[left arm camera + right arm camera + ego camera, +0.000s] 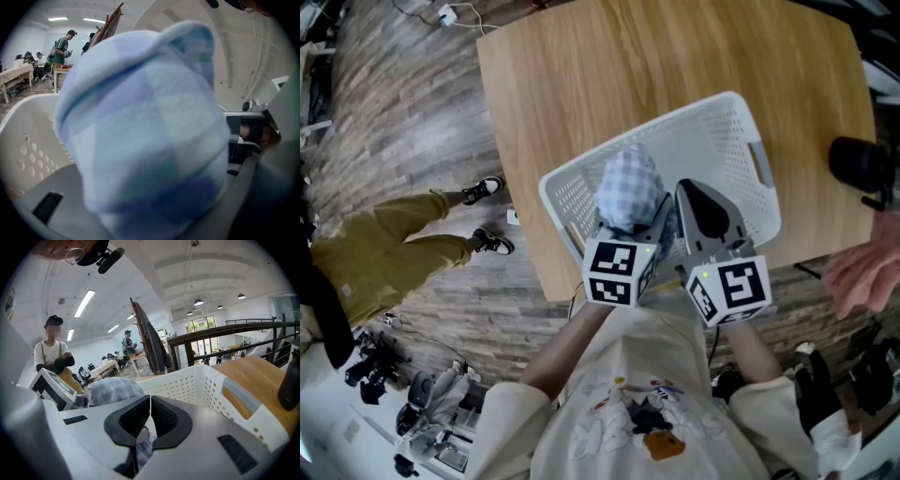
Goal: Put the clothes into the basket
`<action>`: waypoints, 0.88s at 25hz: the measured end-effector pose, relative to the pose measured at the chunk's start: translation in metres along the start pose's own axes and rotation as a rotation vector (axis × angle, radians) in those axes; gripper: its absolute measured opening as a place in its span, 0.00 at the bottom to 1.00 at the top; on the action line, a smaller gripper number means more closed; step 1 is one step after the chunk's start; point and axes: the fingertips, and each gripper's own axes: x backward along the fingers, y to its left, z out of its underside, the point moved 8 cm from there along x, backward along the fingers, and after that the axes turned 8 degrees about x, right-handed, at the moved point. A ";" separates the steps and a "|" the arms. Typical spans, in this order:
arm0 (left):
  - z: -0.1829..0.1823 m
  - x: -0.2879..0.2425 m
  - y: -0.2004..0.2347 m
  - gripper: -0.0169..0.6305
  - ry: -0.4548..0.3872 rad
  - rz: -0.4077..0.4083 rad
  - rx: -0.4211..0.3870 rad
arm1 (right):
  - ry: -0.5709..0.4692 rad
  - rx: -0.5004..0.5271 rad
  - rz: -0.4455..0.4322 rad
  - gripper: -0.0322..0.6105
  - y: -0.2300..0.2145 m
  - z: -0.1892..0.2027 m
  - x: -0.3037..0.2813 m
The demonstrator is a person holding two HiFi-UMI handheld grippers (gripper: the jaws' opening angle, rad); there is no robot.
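A white basket [741, 141] sits at the table's [581, 84] near edge. Over the basket's near-left corner the left gripper [639, 223] grips a bunched checked cloth [628, 186]. The right gripper [698, 202], jaws together, lies just beside it.

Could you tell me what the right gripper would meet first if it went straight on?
Probably the inside of the white basket, floor or far wall; the right gripper points down into it, depth unclear.
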 end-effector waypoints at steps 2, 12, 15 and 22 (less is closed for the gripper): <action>0.000 -0.002 0.002 0.41 0.013 -0.005 -0.001 | -0.001 -0.003 0.004 0.09 -0.002 -0.001 -0.003; 0.013 -0.022 0.006 0.43 0.099 -0.013 -0.029 | 0.007 -0.026 0.010 0.09 -0.015 -0.001 -0.022; 0.014 -0.026 0.005 0.44 0.099 -0.025 -0.045 | 0.018 -0.027 0.009 0.09 -0.021 -0.001 -0.024; 0.016 -0.028 0.010 0.50 0.106 -0.049 -0.022 | 0.028 -0.034 0.009 0.09 -0.027 -0.001 -0.026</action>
